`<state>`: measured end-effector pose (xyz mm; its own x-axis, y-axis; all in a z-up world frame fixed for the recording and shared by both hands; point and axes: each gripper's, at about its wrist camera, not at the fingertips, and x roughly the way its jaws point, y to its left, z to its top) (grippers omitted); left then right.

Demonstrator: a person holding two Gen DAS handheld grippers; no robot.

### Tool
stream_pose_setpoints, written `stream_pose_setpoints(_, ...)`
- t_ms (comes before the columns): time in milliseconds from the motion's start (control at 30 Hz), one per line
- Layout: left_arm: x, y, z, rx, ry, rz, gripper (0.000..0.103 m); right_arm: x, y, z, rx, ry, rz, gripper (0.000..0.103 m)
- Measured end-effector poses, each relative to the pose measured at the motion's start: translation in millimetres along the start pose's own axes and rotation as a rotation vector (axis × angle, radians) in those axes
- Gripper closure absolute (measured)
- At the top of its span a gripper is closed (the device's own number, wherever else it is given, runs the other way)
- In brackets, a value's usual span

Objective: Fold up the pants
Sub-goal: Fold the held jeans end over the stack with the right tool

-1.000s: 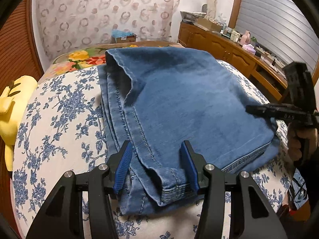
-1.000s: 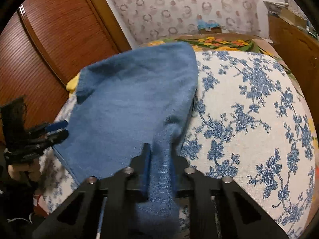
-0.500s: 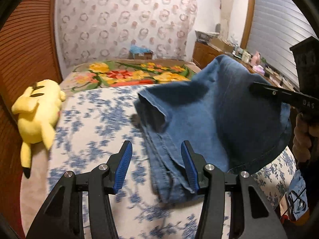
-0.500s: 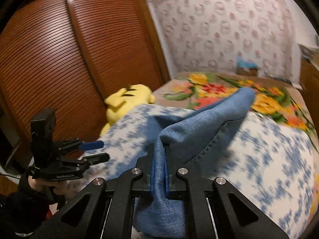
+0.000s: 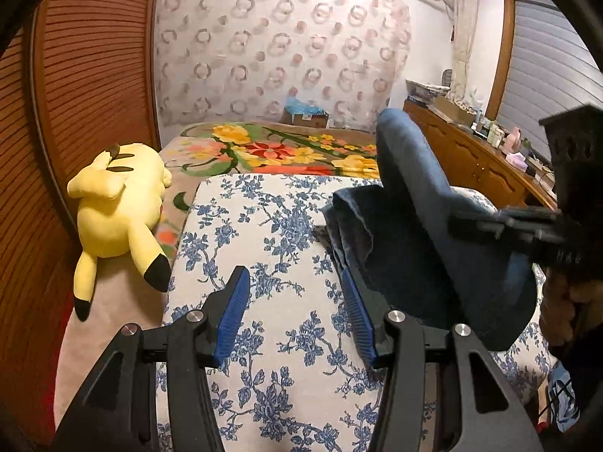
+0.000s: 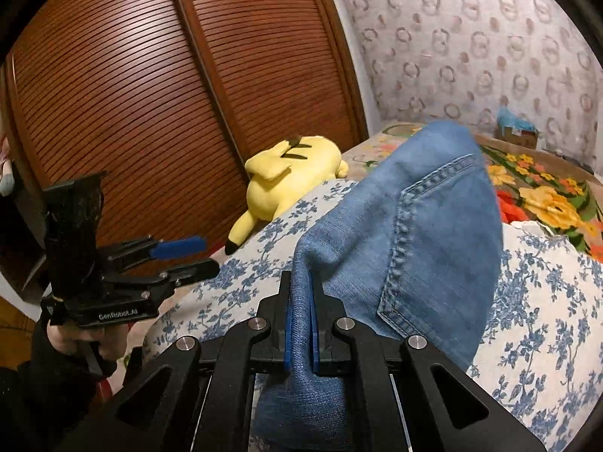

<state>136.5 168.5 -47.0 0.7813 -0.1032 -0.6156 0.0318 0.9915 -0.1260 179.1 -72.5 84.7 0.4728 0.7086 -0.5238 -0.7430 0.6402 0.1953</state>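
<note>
Right gripper [image 6: 300, 324] clamped on fold of jeans [image 6: 410, 233], denim lifted off blue-floral bedspread [image 6: 546, 312]. Left gripper [image 5: 297, 316] jaws spread, empty, jeans just beside right finger. Yellow plush [image 5: 117, 207] near wardrobe doors [image 6: 150, 94].

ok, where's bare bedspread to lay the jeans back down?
Free: the blue-floral bedspread between the yellow plush and the jeans, around the open left gripper. Crowded: right side, where the right gripper holds the jeans up.

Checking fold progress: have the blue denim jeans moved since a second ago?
Yes. The blue denim jeans were lifted off the floral bedspread by the right gripper.
</note>
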Motion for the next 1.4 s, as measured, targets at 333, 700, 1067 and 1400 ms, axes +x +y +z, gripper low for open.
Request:
stream_pose_setpoints(333,6,-2,1,-0.004,0.007,0.005,0.051,61,24,-35,0.005,0.167,0.049,0.094)
stream_pose_setpoints(700,19,-20,10,0.014,0.017,-0.027,0.051,-3,17,-13,-0.051,0.038,-0.087,0.059)
stream_pose_setpoints(1067,67,-50,-8,0.061,0.141,-0.066,0.051,43,-51,-18,0.094,0.159,-0.175,0.048)
stream_pose_setpoints(1400,87,-40,-19,0.029,0.195,-0.074,0.051,81,-87,-17,0.187,0.182,-0.027,0.026)
